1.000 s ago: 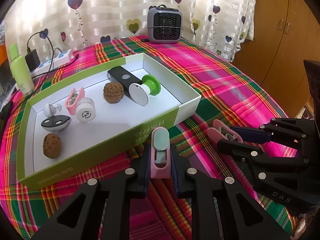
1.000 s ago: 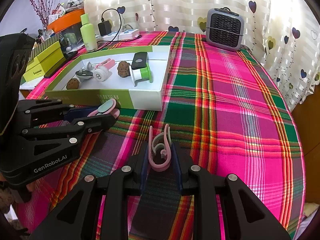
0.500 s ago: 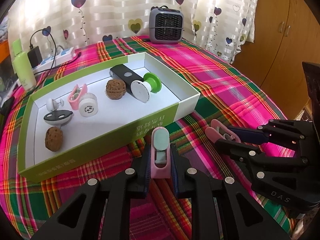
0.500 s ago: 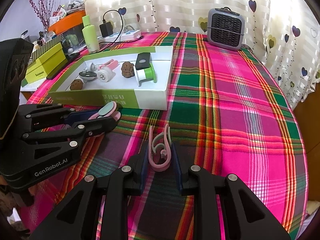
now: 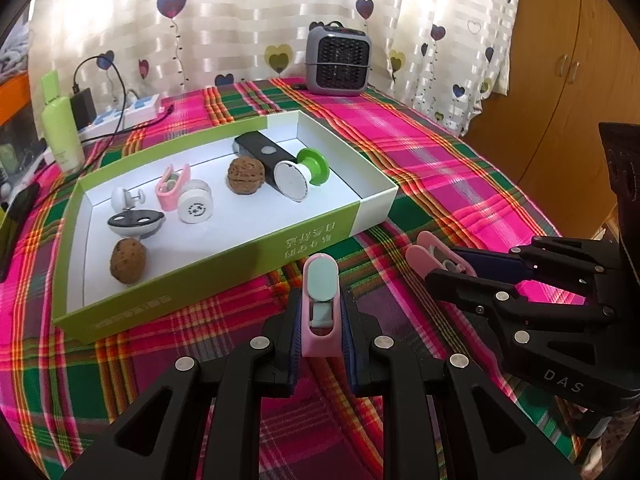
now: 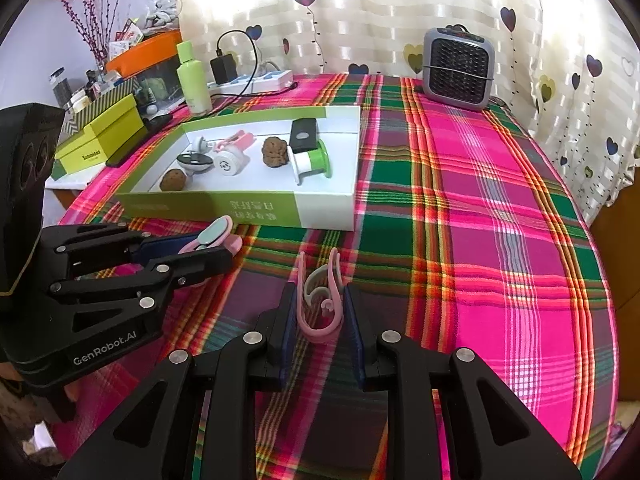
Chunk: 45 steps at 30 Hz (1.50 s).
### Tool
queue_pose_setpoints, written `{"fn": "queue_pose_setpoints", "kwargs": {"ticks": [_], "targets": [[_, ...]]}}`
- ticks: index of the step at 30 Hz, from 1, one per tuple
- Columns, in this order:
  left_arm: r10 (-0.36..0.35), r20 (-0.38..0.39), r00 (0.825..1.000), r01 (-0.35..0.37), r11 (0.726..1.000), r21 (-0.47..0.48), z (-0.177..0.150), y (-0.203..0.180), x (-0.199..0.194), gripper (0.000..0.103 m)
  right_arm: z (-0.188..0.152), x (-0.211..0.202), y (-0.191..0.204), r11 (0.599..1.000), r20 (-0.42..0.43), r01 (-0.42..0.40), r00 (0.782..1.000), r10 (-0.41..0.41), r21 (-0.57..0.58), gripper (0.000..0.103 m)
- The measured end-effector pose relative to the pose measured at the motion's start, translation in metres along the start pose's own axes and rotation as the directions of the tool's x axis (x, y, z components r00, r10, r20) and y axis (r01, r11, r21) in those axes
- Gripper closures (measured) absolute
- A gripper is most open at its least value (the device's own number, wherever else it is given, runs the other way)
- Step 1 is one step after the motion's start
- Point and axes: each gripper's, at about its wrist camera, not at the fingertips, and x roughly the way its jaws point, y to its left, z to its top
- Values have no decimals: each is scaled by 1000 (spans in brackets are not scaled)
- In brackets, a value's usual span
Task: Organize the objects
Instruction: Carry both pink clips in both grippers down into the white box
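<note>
My left gripper point(image 5: 320, 320) is shut on a pink clip with a mint pad point(image 5: 320, 300), held just in front of the near wall of the green-and-white box point(image 5: 224, 256). My right gripper point(image 6: 320, 312) is shut on a second pink clip point(image 6: 320, 304), held above the plaid cloth right of the left gripper point(image 6: 192, 256). The box point(image 6: 256, 210) holds two walnuts point(image 5: 246, 174), a black bar point(image 5: 262, 152), a green-and-white spool point(image 5: 302, 174), a pink clip point(image 5: 172, 184), a white round case point(image 5: 195, 207) and small knobs. The right gripper also shows in the left wrist view point(image 5: 452, 270).
A grey fan heater point(image 5: 339, 60) stands at the table's far edge by the curtain. A green bottle point(image 5: 62, 128), a power strip with a charger point(image 5: 120, 112) and a dark phone point(image 5: 16, 220) lie left of the box. Yellow-green boxes point(image 6: 100, 136) sit off the table's left. Wooden cabinet doors point(image 5: 568, 80) stand right.
Both grippers have risen and pulled back a little with their clips still held; the box looks slightly farther and lower. Nothing in the box has moved.
</note>
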Motion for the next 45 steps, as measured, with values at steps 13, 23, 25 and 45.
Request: {"fn": "queue_pose_setpoints", "kwargs": {"ticks": [13, 23, 25, 45], "targets": [[4, 25, 1000, -4, 1000, -22, -3, 8, -16, 87, 6, -5, 14, 1000, 19, -16, 1000, 16, -17, 79], [26, 53, 998, -23, 999, -46, 1, 18, -29, 87, 18, -8, 26, 999, 46, -30, 998, 31, -35, 79], [32, 57, 998, -29, 998, -57, 2, 22, -30, 87, 20, -8, 27, 999, 49, -31, 998, 33, -35, 79], [76, 72, 995, -66, 990, -127, 19, 59, -28, 87, 52, 11, 40, 996, 61, -68, 996, 71, -52, 79]]}}
